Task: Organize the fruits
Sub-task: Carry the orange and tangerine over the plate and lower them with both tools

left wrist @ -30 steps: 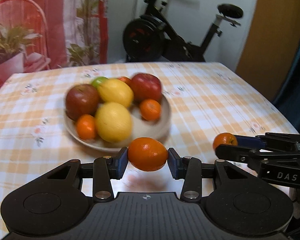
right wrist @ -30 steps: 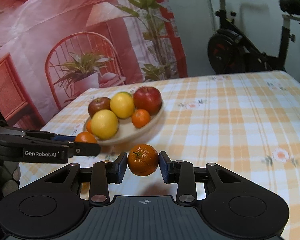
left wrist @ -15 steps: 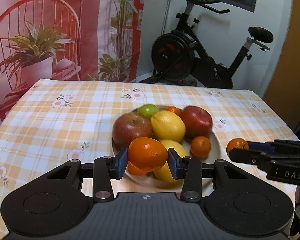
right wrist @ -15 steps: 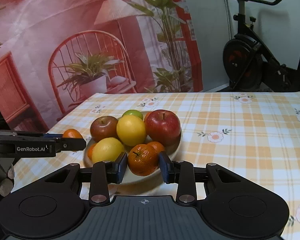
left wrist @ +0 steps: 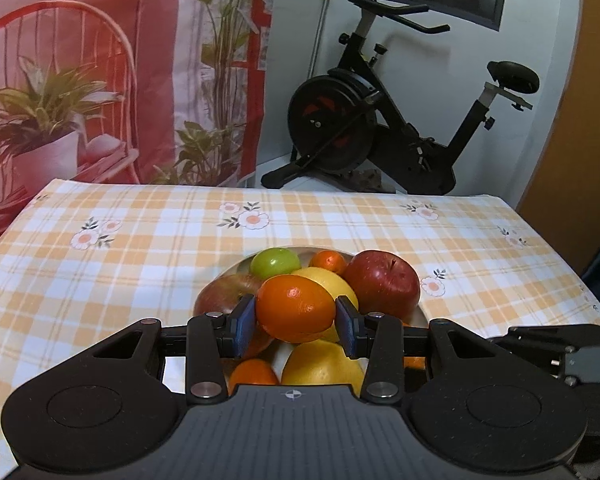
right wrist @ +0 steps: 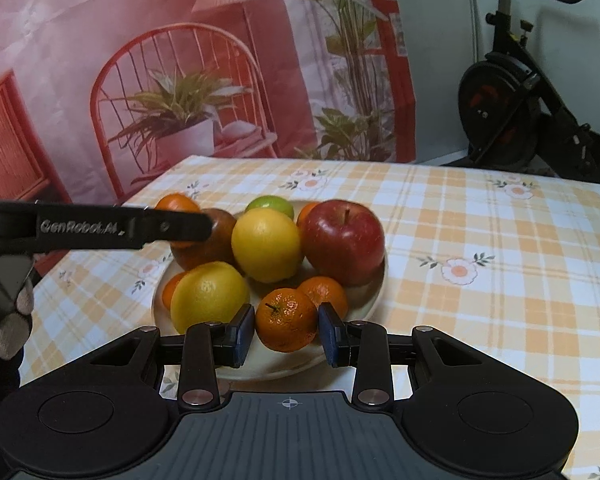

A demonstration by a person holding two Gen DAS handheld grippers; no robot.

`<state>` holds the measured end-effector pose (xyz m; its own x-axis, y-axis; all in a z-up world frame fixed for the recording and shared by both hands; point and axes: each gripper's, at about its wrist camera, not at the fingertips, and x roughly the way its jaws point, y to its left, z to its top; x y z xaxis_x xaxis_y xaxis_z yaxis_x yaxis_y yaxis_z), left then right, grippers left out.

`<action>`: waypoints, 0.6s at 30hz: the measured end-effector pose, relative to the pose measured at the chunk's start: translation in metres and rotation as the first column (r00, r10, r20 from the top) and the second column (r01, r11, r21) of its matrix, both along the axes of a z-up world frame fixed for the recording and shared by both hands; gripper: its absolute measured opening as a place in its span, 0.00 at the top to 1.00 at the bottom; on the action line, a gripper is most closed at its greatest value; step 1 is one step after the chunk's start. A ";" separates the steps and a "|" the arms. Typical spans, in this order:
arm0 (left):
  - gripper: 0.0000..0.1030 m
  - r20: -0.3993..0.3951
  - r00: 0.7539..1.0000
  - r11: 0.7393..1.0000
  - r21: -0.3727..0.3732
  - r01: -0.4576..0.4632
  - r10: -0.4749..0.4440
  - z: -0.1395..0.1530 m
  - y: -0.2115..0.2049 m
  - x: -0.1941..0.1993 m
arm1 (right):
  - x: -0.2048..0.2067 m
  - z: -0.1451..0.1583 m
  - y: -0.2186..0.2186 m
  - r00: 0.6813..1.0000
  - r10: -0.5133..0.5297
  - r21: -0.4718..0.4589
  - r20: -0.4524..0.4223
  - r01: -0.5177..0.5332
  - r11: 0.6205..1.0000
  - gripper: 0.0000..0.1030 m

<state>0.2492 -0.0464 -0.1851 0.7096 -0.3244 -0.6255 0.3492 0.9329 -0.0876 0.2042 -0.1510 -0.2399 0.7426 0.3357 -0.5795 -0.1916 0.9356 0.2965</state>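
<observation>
Left gripper (left wrist: 295, 325): clamped on an orange (left wrist: 295, 308), above the plate (right wrist: 370, 300) of fruit. Right gripper (right wrist: 287, 334): clamped on a tangerine (right wrist: 287, 319), apparently just above the plate's near rim.

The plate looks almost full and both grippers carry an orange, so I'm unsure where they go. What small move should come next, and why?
Probably lower the right gripper and release its mandarin onto the plate. It is clamped just above the bare near rim, beside a small orange. The left gripper holds its orange over piled fruit, where it might roll.
</observation>
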 end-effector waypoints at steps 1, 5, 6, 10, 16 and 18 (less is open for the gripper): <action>0.57 0.000 1.000 1.000 0.003 0.003 -0.003 -0.001 -0.002 0.002 | 0.002 -0.002 0.001 1.000 0.003 -0.001 -0.005 -0.003 1.000 0.69; 0.57 -0.002 1.000 1.000 0.016 0.015 -0.015 -0.004 -0.007 0.007 | 0.006 -0.005 0.004 1.000 0.010 -0.013 -0.016 -0.010 1.000 0.69; 0.57 -0.002 1.000 1.000 0.019 0.018 -0.017 -0.004 -0.008 0.008 | 0.007 -0.006 0.004 1.000 0.013 -0.013 -0.018 -0.013 1.000 0.69; 0.57 -0.009 1.000 0.999 0.033 0.024 -0.024 -0.008 -0.011 0.011 | 0.009 -0.008 0.006 0.999 0.021 -0.017 -0.025 -0.022 1.000 0.69; 0.56 -0.013 1.000 0.999 0.041 0.024 -0.024 -0.010 -0.012 0.013 | 0.009 -0.009 0.006 0.999 0.018 -0.012 -0.026 -0.019 1.000 0.67; 0.55 -0.014 1.000 0.999 0.039 0.022 -0.022 -0.010 -0.011 0.013 | 0.009 -0.009 0.005 1.000 0.013 -0.013 -0.029 -0.013 1.000 0.66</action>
<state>0.2623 -0.0577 -0.1947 0.6938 -0.3150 -0.6477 0.3689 0.9278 -0.0562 0.2127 -0.1456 -0.2486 0.7214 0.3372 -0.6049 -0.1953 0.9370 0.2895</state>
